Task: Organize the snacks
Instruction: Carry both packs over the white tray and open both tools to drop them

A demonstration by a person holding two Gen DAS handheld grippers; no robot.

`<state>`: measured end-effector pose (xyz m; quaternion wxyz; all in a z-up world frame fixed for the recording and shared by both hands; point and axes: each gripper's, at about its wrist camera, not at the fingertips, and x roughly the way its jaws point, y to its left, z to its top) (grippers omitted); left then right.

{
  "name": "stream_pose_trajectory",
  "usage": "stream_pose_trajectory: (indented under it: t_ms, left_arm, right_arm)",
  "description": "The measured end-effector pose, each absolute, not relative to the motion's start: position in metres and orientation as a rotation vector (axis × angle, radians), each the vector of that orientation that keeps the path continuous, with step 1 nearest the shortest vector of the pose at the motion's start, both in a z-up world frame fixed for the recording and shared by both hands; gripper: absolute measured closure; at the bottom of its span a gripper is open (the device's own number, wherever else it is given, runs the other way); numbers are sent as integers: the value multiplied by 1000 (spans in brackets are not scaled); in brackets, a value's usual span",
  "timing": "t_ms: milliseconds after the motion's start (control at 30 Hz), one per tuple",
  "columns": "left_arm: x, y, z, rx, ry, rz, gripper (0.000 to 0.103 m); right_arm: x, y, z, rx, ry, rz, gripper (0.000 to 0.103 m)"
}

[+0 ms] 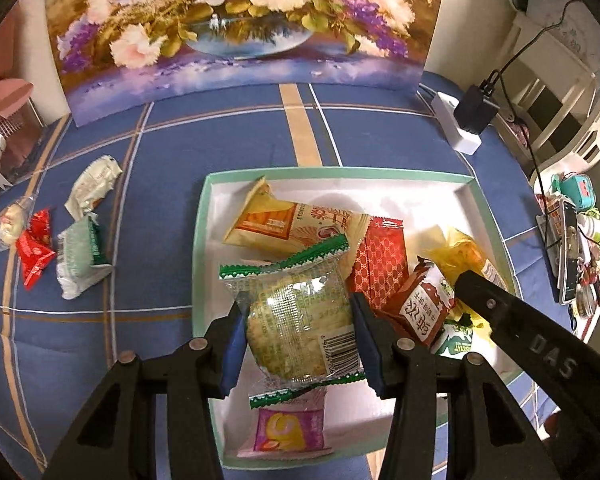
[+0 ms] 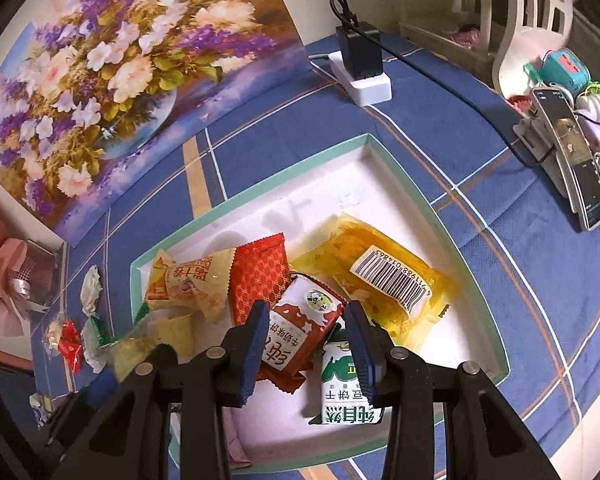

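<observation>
Left gripper (image 1: 298, 334) fingers pinch cracker pack (image 1: 296, 312) over box (image 1: 485, 216); right gripper (image 2: 306, 344) fingers pinch brown pack (image 2: 296, 328); next: release both, box 6 o'clock

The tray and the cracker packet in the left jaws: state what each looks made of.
Tray: looks like cardboard, matte white inside with a mint-green rim; thin straight folded walls suggest it. Cracker packet: clear glossy plastic film, with glare, crinkles and green zigzag-sealed ends.

Box (image 2: 440, 208) is packed on the near and left side, but its far corner is bare white floor, easy to reach into. Blue cloth (image 1: 228, 136) between box and flower painting (image 1: 236, 20) is open; power strip (image 2: 364, 80) and its cable block the right.
</observation>
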<state>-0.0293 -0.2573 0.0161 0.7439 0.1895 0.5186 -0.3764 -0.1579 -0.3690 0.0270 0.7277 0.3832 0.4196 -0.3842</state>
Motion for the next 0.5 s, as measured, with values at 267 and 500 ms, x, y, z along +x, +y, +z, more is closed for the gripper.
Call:
stream_pose_trajectory:
  t_ms: [267, 500]
  left_arm:
    - [-30, -266, -4, 418, 1185, -835, 52]
    - [-31, -266, -5, 414, 1195, -832, 52]
  right_arm:
    - [-158, -371, 28, 856, 926, -845, 61]
    - [-159, -371, 25, 867, 932, -833, 61]
